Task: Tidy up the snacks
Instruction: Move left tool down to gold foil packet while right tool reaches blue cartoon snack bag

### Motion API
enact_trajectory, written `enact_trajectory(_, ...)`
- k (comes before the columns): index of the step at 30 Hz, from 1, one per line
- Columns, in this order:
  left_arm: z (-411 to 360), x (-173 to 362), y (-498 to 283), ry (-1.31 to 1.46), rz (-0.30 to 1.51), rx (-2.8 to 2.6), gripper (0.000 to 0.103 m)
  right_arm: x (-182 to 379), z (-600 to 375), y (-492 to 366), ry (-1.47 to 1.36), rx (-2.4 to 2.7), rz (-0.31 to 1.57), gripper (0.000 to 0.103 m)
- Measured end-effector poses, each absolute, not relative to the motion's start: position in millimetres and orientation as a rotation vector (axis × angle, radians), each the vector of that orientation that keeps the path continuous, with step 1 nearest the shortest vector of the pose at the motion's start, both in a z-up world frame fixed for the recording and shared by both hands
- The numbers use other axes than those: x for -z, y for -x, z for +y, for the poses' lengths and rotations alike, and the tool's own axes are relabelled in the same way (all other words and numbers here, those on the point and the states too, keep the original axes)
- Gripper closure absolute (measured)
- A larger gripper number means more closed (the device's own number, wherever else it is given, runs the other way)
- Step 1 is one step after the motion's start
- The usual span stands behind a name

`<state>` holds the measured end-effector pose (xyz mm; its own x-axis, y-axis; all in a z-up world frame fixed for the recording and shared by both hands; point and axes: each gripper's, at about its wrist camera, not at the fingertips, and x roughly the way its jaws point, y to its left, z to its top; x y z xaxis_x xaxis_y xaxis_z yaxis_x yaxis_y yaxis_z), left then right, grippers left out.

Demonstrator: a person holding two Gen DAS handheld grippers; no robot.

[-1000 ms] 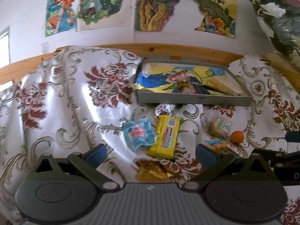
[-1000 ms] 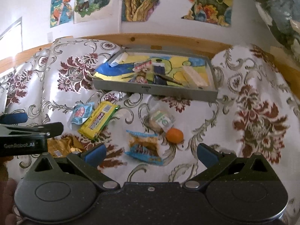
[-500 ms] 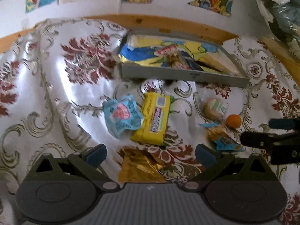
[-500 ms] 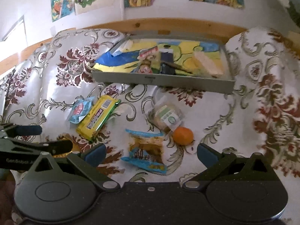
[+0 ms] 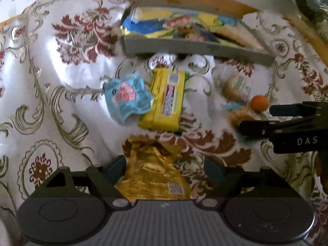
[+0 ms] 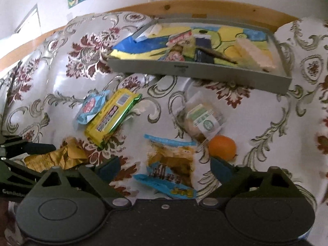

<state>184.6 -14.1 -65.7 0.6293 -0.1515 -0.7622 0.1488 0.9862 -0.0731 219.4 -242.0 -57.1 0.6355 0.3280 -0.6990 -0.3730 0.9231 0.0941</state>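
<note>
A crumpled gold snack packet [image 5: 152, 171] lies on the patterned cloth [image 5: 53, 65], between the spread fingers of the left gripper [image 5: 164, 169]. The right gripper [image 6: 164, 169], also spread, hovers over a blue-edged packet [image 6: 170, 167]. The grey tray [image 6: 196, 69] sits toward the far edge.

Left gripper [image 5: 164, 166] is lower & closer to the cloth vs 1 s ago: gold packet [image 5: 152, 174], earlier just peeking out ahead of the tips, now fills the gap betw. its open fingers, nearly up to the body. Right gripper [image 6: 163, 167] has dropped too: brown-and-blue packet [image 6: 170, 171] was well ahead of its tips, now sits betw. them, the orange [image 6: 222, 147] just beyond the right fingertip. Tray [image 6: 196, 69] now higher in both views. No snack itself has shifted on the cloth.
</note>
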Motion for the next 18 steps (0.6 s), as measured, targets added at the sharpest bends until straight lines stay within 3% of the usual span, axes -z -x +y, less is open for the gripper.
enact_trajectory(7,-6.9,68.0,-191.3,0.054,0.926,0.157,0.028,70.2,-232.6,-227.0,0.094,-0.377,0.831,0.016)
enact_trajectory(12,-4.1,71.2,-192.5,0.07,0.948,0.145,0.042,76.0,-236.3,-233.6,0.027,-0.357,0.867,0.023)
enact_trajectory(18,-3.3,71.4,-191.2,0.092,0.954,0.15,0.043,75.8,-235.8,-231.1,0.015,-0.356,0.871,0.029)
